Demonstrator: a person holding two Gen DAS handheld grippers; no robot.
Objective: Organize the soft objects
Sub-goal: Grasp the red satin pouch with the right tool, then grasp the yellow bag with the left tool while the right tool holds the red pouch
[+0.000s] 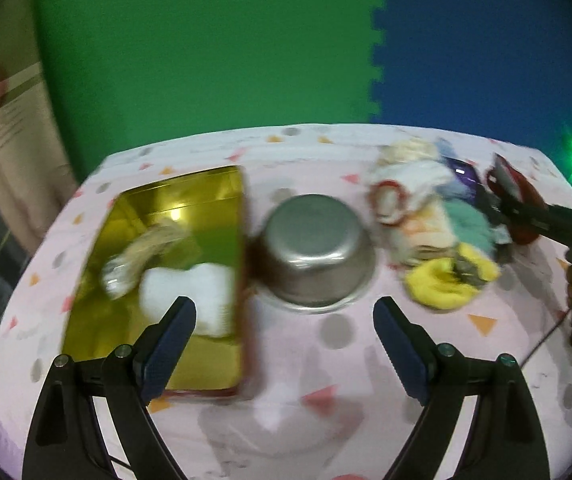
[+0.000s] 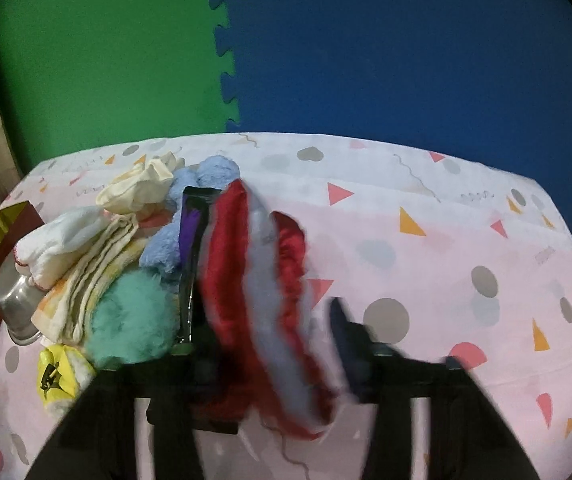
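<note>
Left gripper [image 1: 284,316] jaws spread over tablecloth [image 1: 346,344], only there gold tin [image 1: 134,208] interior, right gripper [image 2: 270,320] clamping red-white plush [image 2: 246,280].

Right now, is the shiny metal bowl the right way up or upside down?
Upside down. The metal bowl shows its flat bottom on top, and its wide rim rests on the tablecloth beside the gold box.

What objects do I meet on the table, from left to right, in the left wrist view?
Gold tin box → upturned steel bowl → pile of soft cloths → red and white item between the right gripper fingers.
</note>
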